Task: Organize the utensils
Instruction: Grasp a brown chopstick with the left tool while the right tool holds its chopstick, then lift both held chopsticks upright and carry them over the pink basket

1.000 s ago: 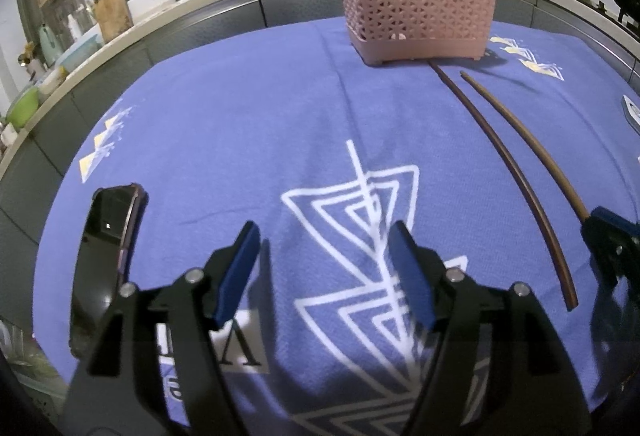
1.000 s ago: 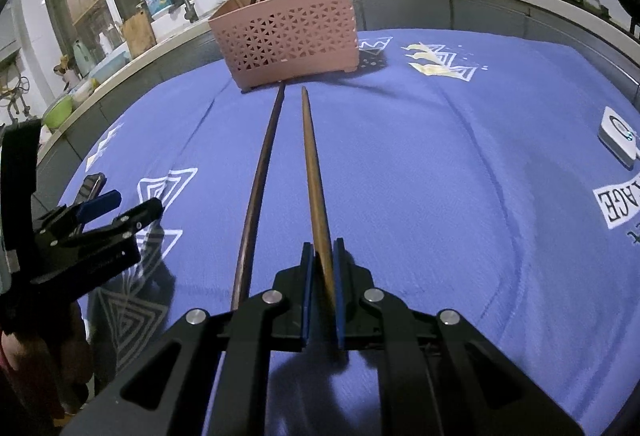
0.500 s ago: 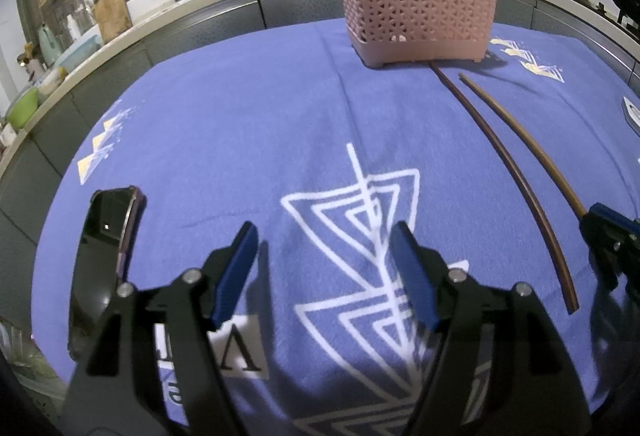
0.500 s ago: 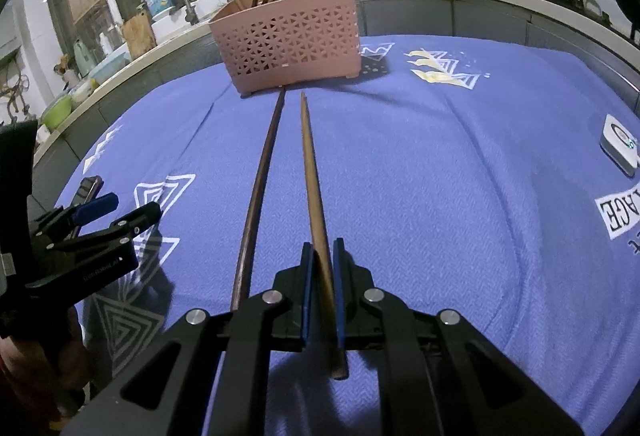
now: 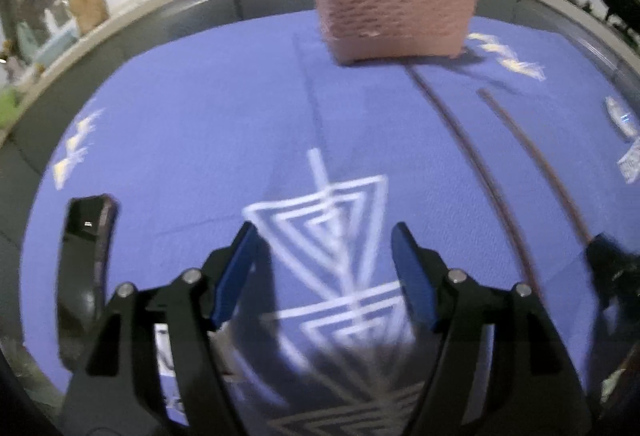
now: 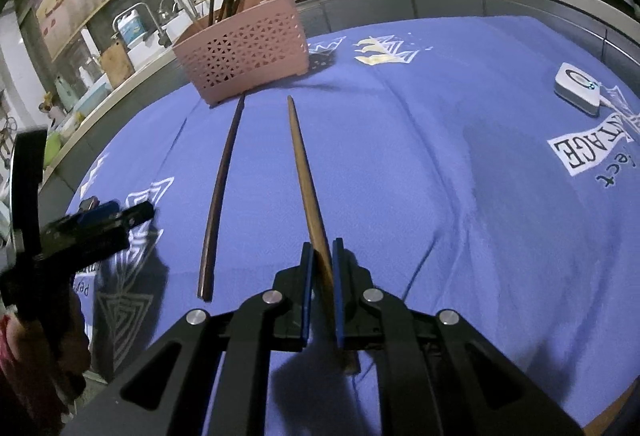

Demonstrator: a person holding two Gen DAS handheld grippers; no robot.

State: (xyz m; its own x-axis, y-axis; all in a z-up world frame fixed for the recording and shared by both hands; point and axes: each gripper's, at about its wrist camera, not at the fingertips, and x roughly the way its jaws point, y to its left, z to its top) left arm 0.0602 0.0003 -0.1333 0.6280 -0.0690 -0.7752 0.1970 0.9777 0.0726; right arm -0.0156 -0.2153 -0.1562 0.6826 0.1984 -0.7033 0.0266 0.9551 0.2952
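A pink lattice basket (image 6: 244, 55) (image 5: 394, 15) holding several dark chopsticks stands at the far side of the blue cloth. Two long chopsticks lie side by side in front of it. My right gripper (image 6: 322, 248) is shut on the lighter brown chopstick (image 6: 302, 171) near its thick end, and its thin tip points toward the basket with a gap between them. The darker chopstick (image 6: 220, 195) (image 5: 472, 155) rests loose on the cloth to its left. My left gripper (image 5: 324, 236) hovers open over the white triangle print with nothing between its fingers. It also shows at the left in the right wrist view (image 6: 116, 213).
A black phone (image 5: 84, 248) lies on the cloth left of my left gripper. A small white device (image 6: 578, 93) sits near the cloth's right edge. Behind the table runs a counter with a sink, bottles and pans.
The right gripper has drawn the lighter chopstick back from the basket, so its tip now sits behind the dark chopstick's tip. The left wrist view has tilted slightly and blurred.
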